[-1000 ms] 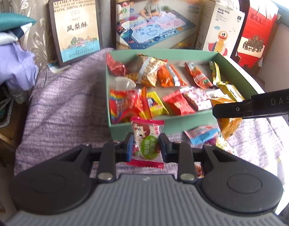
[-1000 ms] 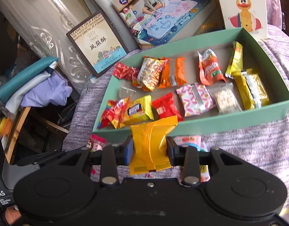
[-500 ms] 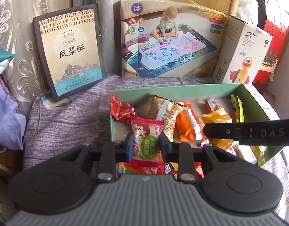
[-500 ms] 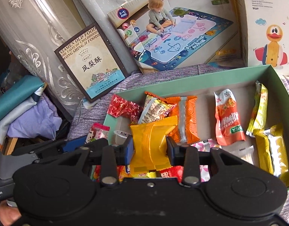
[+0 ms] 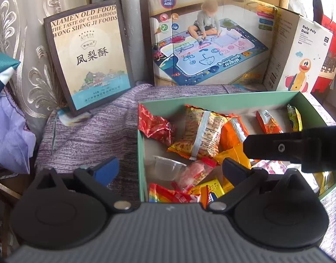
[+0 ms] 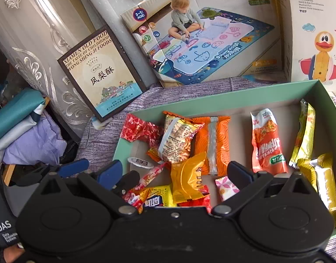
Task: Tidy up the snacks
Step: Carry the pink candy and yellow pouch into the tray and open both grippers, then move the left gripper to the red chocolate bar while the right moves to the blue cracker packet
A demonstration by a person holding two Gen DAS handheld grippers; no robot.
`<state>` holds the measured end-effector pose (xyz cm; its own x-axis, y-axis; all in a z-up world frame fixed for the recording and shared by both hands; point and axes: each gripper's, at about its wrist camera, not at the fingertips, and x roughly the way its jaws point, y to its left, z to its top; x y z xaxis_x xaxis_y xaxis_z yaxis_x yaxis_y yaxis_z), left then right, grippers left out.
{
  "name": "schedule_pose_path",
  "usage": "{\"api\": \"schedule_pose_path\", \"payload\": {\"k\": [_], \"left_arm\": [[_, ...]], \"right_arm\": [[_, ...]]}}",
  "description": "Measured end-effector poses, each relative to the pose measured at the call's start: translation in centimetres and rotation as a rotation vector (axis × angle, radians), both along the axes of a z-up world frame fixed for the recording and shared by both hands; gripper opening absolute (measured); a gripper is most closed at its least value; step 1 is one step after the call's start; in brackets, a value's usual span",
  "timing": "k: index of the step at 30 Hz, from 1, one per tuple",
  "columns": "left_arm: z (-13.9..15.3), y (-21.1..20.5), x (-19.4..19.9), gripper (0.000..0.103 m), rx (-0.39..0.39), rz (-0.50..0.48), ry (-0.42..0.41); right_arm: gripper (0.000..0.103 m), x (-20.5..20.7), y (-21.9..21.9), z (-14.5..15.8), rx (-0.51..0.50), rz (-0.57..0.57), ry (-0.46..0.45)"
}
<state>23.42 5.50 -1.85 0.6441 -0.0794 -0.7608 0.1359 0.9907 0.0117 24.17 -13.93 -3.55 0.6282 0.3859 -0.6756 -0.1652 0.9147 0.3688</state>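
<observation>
A green box (image 5: 214, 101) (image 6: 233, 97) on a purple cloth holds several snack packets. My left gripper (image 5: 170, 168) is open and empty above the box's left end. The red and pink packet (image 5: 195, 172) (image 6: 149, 175) lies in the box next to a clear jelly cup (image 5: 165, 167). My right gripper (image 6: 174, 173) is open and empty over the box. The yellow-orange packet (image 6: 187, 178) (image 5: 232, 155) lies in the box on other snacks, below an orange wavy packet (image 6: 213, 144). The right gripper's black finger (image 5: 295, 145) crosses the left wrist view.
A framed Xiamen food card (image 5: 88, 52) and a play mat box (image 5: 209, 43) lean at the back. A Roly-Poly Duck box (image 6: 314, 32) stands at the back right. Folded cloths (image 6: 25, 127) lie to the left. Purple cloth (image 5: 84, 135) lies left of the box.
Both grippers have opened and let go. The red and pink packet and the yellow-orange packet have dropped into the green box. Both grippers moved forward over the box.
</observation>
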Motion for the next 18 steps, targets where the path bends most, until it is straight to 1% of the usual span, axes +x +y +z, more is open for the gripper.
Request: {"api": "schedule_pose_path", "payload": {"k": [5,9,18], "left_arm": [[0.4,-0.2,-1.3,0.103,-0.007,-0.003,0.006],[1.2,-0.2,-2.6,0.103,-0.021,-0.005,-0.003],[2.7,-1.2,-7.1,0.103,-0.051,-0.033,-0.010]], "right_arm": [[0.103,-1.0,-0.3,0.2,-0.017,-0.003,0.007],[0.103,-2.4,-0.7,0.7,-0.023,-0.009,-0.002],[0.103,-7.0,-2.6,1.9,-0.019,-0.026,-0.013]]}}
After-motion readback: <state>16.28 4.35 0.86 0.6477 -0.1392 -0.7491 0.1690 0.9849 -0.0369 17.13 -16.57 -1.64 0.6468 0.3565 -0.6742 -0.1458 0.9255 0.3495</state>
